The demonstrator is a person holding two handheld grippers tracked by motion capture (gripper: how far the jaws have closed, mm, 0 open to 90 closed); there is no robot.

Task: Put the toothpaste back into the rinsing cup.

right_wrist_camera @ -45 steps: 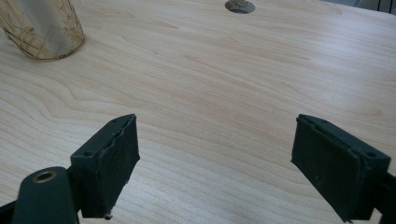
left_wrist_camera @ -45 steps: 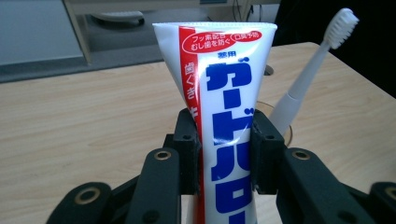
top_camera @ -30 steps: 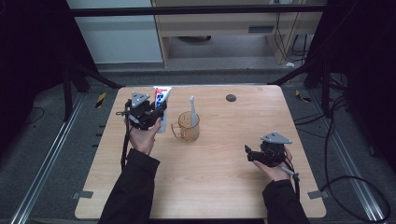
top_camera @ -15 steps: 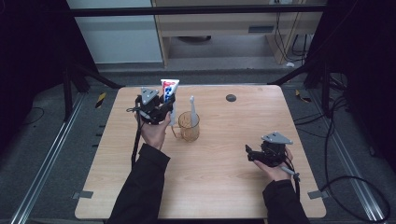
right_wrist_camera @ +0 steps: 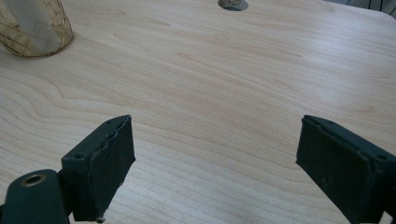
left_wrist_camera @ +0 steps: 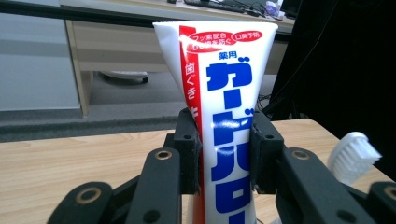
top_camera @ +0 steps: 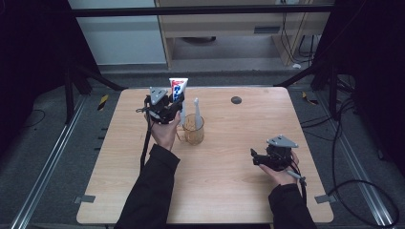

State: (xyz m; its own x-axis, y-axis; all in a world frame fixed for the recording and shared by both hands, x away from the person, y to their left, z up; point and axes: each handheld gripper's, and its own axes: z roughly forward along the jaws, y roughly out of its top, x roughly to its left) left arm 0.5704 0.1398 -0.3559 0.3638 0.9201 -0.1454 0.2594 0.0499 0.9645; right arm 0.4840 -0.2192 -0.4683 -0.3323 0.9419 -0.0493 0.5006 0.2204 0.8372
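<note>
Left tongs (top_camera: pixel 173 106) clamped on the tube (left_wrist_camera: pixel 224 121), held upright, crimp end up, just left of the cup (top_camera: pixel 194 130). Brush (top_camera: pixel 197 113) already stands in the cup. Step in hand looks like carrying the tube over to drop it in beside the brush. Next: shift over the rim, line the tube's lower end up with the free side, lower, then release; watch the brush head (left_wrist_camera: pixel 352 156), close by the tongs.

Right tongs (right_wrist_camera: pixel 212 172) wide, nothing between them, low over bare worktop (top_camera: pixel 229 191) near the right front.

Plenty of open room all round; cup sits well in from the edges.
</note>
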